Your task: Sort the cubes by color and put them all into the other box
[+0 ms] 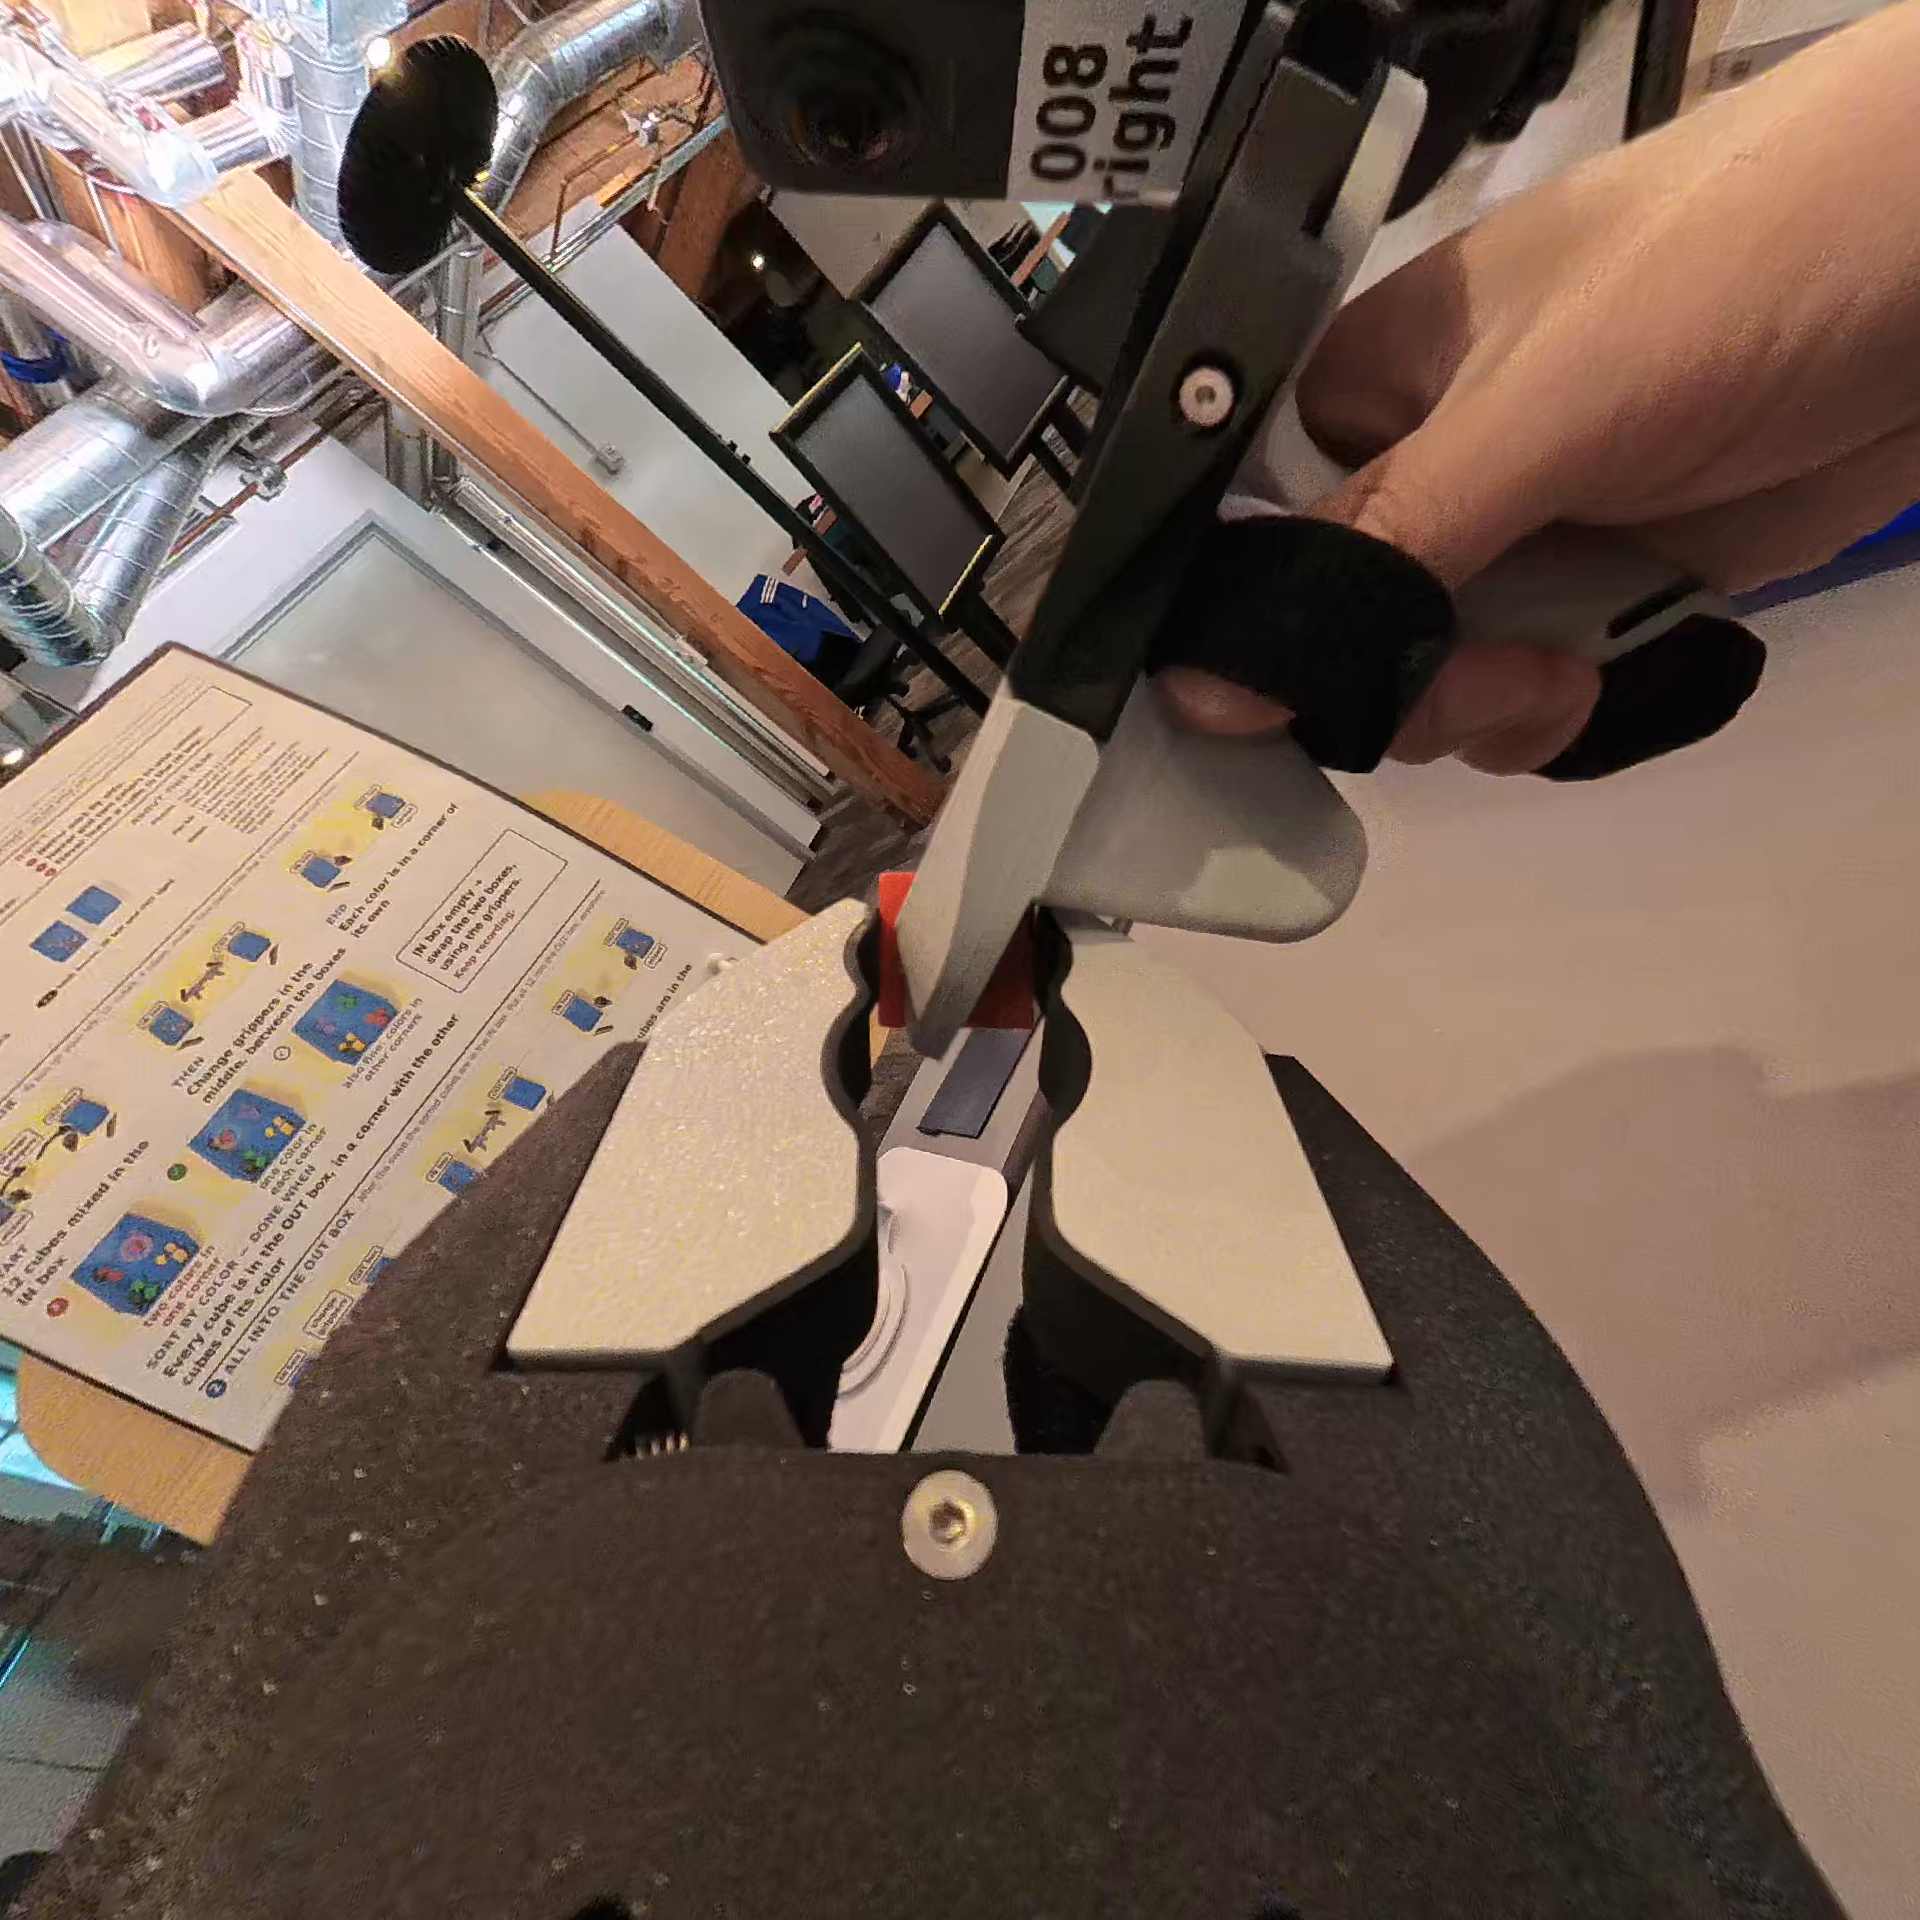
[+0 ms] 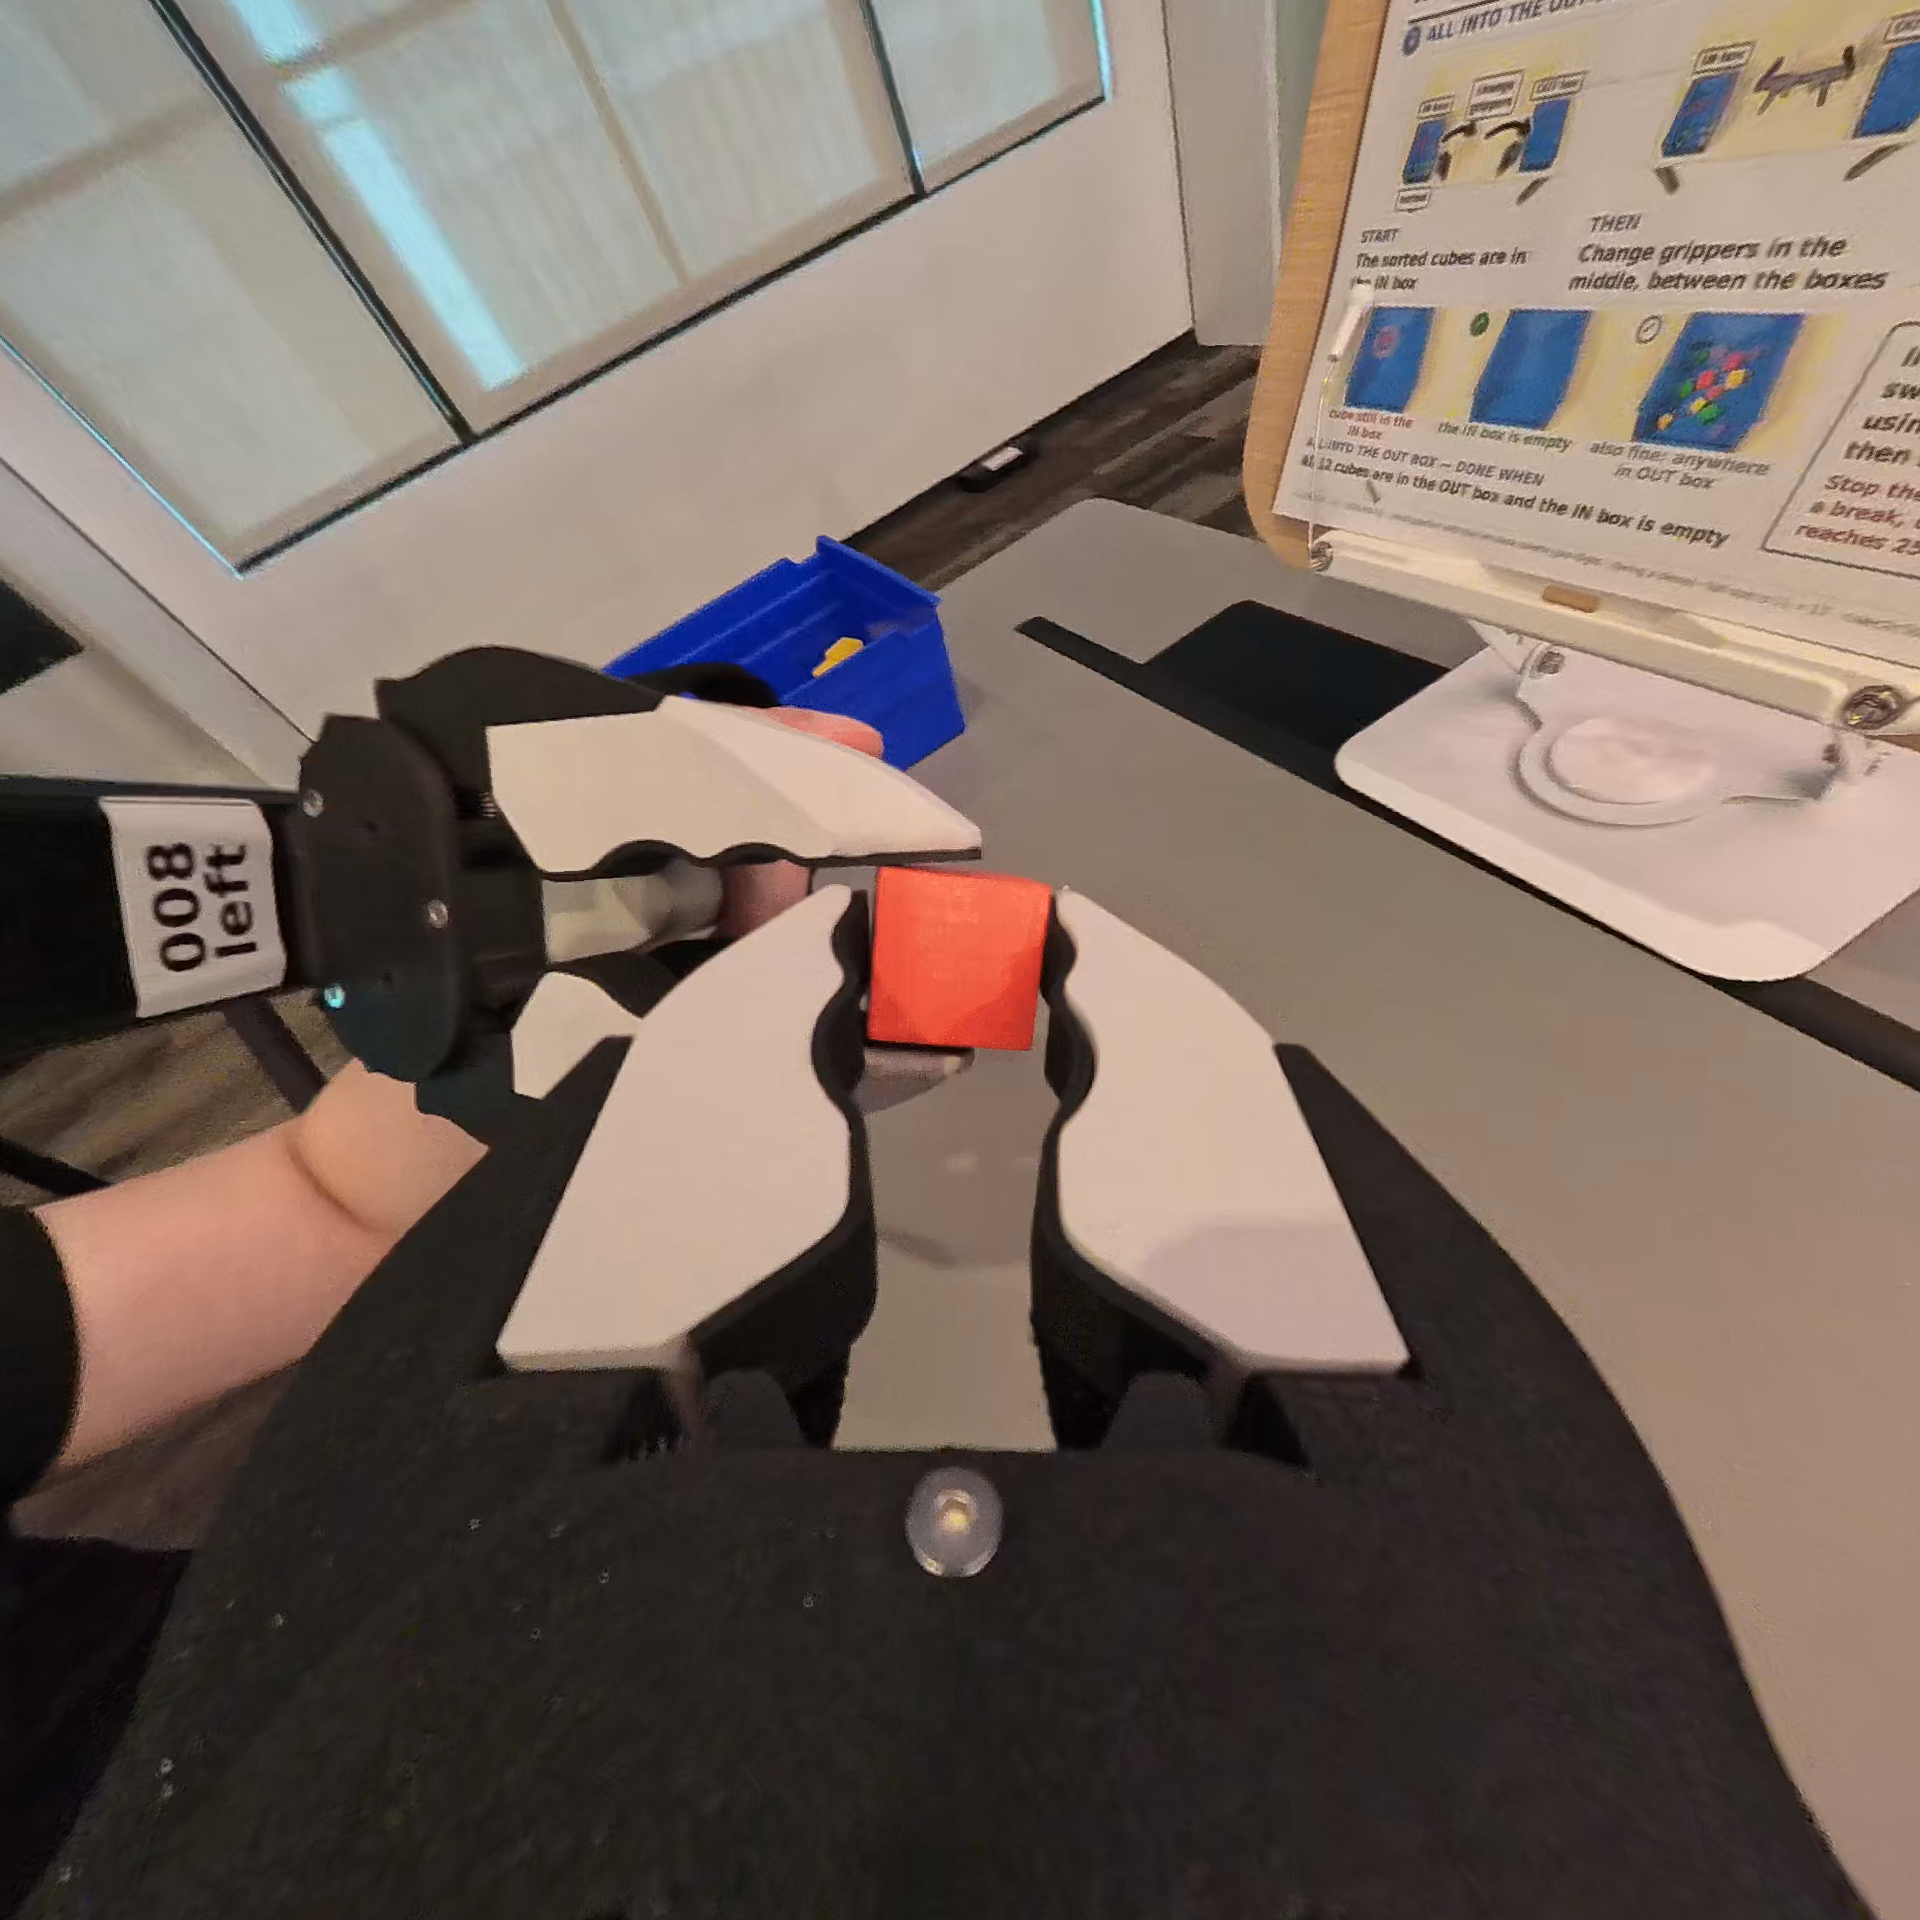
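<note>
Red cube [image 2: 954, 958] sits clamped between both grippers' jaws.

A white label [image 1: 1101, 104] with black print is carried on the right gripper [image 1: 977, 977], another [image 2: 197, 904] on the left gripper [image 2: 935, 956]. A printed instruction sheet [image 2: 1621, 312] (with small pictures) is mounted on a wooden board [image 2: 1299, 312].

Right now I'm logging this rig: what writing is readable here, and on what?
I don't quote writing; legible print stands on:
White label on the left gripper.
White label on the right gripper, which grips the red cube.
Instruction sheet on its white stand; smallest print blurred.
</note>
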{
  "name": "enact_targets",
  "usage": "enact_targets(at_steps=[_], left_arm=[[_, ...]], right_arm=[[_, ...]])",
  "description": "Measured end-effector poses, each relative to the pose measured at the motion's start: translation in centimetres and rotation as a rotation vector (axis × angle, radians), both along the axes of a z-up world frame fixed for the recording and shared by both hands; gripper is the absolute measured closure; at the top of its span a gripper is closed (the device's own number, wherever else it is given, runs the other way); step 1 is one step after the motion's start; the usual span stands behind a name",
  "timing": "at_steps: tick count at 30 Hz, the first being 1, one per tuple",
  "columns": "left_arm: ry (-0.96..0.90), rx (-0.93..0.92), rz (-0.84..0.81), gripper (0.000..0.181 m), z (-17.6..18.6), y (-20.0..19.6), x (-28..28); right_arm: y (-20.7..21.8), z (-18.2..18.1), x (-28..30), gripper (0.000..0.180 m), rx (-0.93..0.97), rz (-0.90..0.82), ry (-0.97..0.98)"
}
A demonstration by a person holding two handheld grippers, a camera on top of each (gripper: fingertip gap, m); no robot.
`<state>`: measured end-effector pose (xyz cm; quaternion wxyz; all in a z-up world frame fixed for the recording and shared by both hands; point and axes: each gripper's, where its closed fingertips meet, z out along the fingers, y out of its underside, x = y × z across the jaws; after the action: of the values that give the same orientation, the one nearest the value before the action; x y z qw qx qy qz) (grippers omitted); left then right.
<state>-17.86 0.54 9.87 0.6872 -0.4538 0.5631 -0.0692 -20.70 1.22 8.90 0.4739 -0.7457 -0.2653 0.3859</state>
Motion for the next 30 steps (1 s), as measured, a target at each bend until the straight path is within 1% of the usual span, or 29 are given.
enact_targets(at_steps=[3, 6, 9, 10, 13, 17, 20, 24, 28, 30], left_arm=[[-0.028, -0.034, 0.006, 0.153, -0.7, 0.2, 0.1], [-0.042, -0.048, 0.054, 0.148, -1.4, 1.2, -0.4], [-0.027, -0.127, 0.113, 0.136, -2.6, 2.9, -1.9], [-0.034, -0.149, 0.124, 0.135, -2.8, 3.3, -2.5], [-0.079, -0.185, 0.154, 0.139, -2.8, 4.5, -4.1], [-0.099, -0.215, 0.178, 0.143, -3.0, 5.1, -5.5], [-0.091, -0.206, 0.187, 0.142, -2.8, 5.2, -5.7], [-0.084, -0.205, 0.162, 0.143, -2.8, 4.5, -5.3], [-0.047, -0.190, 0.170, 0.143, -3.4, 4.6, -5.1], [-0.052, -0.200, 0.158, 0.143, -3.4, 4.4, -4.9]], right_arm=[[0.2, -0.6, 0.3, 0.150, -0.004, 0.006, -0.032], [1.6, -1.0, 1.6, 0.151, 0.044, -0.078, -0.087], [3.4, -0.7, 4.1, 0.150, 0.098, -0.201, -0.106], [4.0, -0.6, 5.3, 0.150, 0.114, -0.252, -0.113], [5.8, -0.9, 10.0, 0.150, 0.156, -0.433, -0.190], [6.9, -1.6, 16.9, 0.150, 0.152, -0.638, -0.256], [6.8, -1.7, 22.4, 0.150, 0.170, -0.802, -0.359], [5.5, -1.8, 29.2, 0.150, 0.177, -0.986, -0.480], [3.6, -2.6, 34.9, 0.150, 0.154, -1.113, -0.610], [2.7, -3.0, 37.0, 0.151, 0.151, -1.141, -0.680]])
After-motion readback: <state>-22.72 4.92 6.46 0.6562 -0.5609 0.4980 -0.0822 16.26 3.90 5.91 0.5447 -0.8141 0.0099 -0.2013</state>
